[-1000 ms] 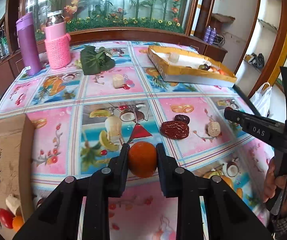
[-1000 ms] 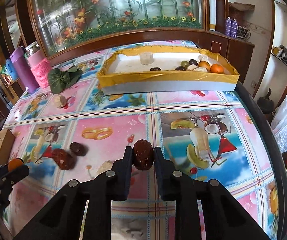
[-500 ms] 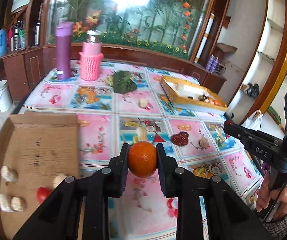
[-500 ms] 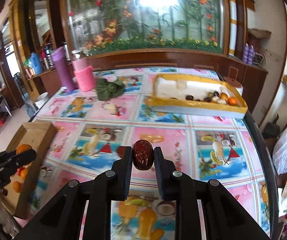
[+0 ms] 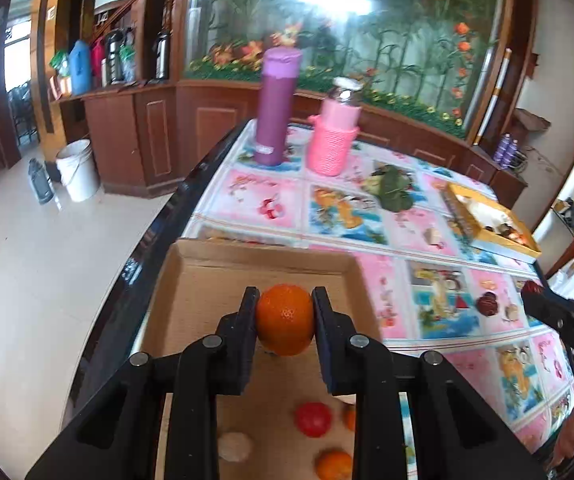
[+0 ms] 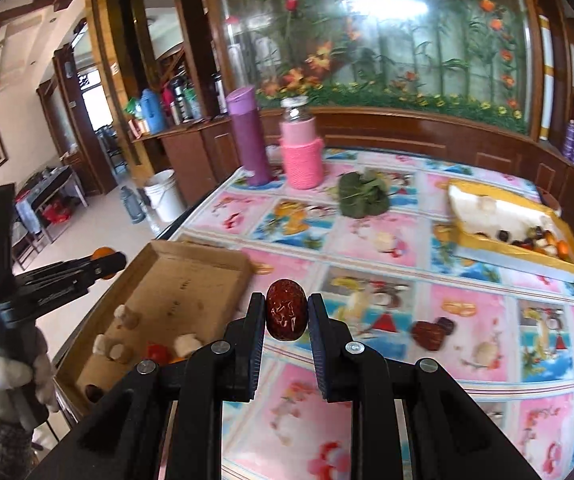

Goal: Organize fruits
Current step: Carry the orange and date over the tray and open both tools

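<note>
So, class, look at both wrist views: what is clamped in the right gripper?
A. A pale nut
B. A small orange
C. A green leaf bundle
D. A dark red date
D. The right gripper is shut on a wrinkled dark red date; the orange sits in the left gripper, over the cardboard box.

No lettering could be read with certainty; the side of the left gripper (image 6: pixel 105 266) bore a pale printed word, too blurred to make out; the cardboard box (image 6: pixel 191 284) carried dark marks, illegible.
</note>
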Motion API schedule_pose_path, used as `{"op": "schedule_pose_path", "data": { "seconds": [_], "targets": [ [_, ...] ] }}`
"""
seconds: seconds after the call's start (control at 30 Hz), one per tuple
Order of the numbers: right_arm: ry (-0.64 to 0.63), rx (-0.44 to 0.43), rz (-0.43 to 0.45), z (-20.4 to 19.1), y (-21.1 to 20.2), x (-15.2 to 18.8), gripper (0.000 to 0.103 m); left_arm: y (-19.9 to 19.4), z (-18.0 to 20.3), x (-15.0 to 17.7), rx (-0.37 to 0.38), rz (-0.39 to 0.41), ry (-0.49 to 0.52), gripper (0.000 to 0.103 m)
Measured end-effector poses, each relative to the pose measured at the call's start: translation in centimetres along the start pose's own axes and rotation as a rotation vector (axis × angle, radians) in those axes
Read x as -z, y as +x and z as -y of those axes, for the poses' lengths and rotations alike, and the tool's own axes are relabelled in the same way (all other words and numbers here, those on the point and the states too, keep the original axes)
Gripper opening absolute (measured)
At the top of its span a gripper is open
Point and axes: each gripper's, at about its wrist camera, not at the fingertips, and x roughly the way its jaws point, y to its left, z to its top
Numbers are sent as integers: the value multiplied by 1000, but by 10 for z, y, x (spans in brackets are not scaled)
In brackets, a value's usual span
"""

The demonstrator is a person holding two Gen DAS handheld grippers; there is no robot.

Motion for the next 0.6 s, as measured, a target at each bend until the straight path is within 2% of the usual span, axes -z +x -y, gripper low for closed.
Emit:
{"op": "schedule_pose_path", "data": {
  "seconds": [0.1,0.3,0.43,0.6],
  "targets": [
    [-1,-52,-50,-26,33,1,23,22,-20,0,-37,-35,-8,25],
    [-24,-117,-152,-76,106,2,24,68,-47,-9,-33,-123,-62,25],
    [-70,-88,-205,-100,149,-2,24,98,-60,-17,-34,-179,-101,25],
    [-103,-42,-268,-106,186,-6,24,123,-67,-21,-10,-239,-129,25]
  ]
}}
